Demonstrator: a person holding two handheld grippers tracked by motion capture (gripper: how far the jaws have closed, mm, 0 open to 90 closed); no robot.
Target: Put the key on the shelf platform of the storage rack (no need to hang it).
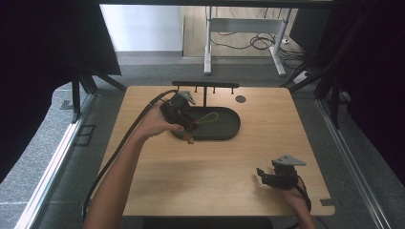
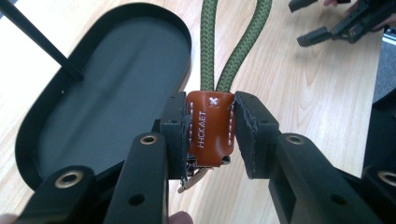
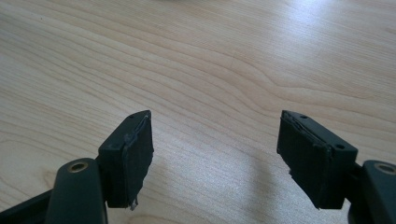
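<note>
Left gripper (image 2: 211, 135) clamps the brown leather tab (image 2: 208, 128) of a keychain dead between its pads, green cord loop (image 2: 233, 56) trailing ahead beside the black tray (image 2: 28, 140) — light, floppy, so that stiff tab looks the right hold, while right gripper (image 3: 215, 154) gapes empty.

We are seeing a green braided cord loop (image 2: 232, 56) joined by a brown stitched leather tab (image 2: 210, 128) stamped "HICKAET". The tab is sitting upright between black pads, its loop running over the tray (image 1: 228, 128).
</note>
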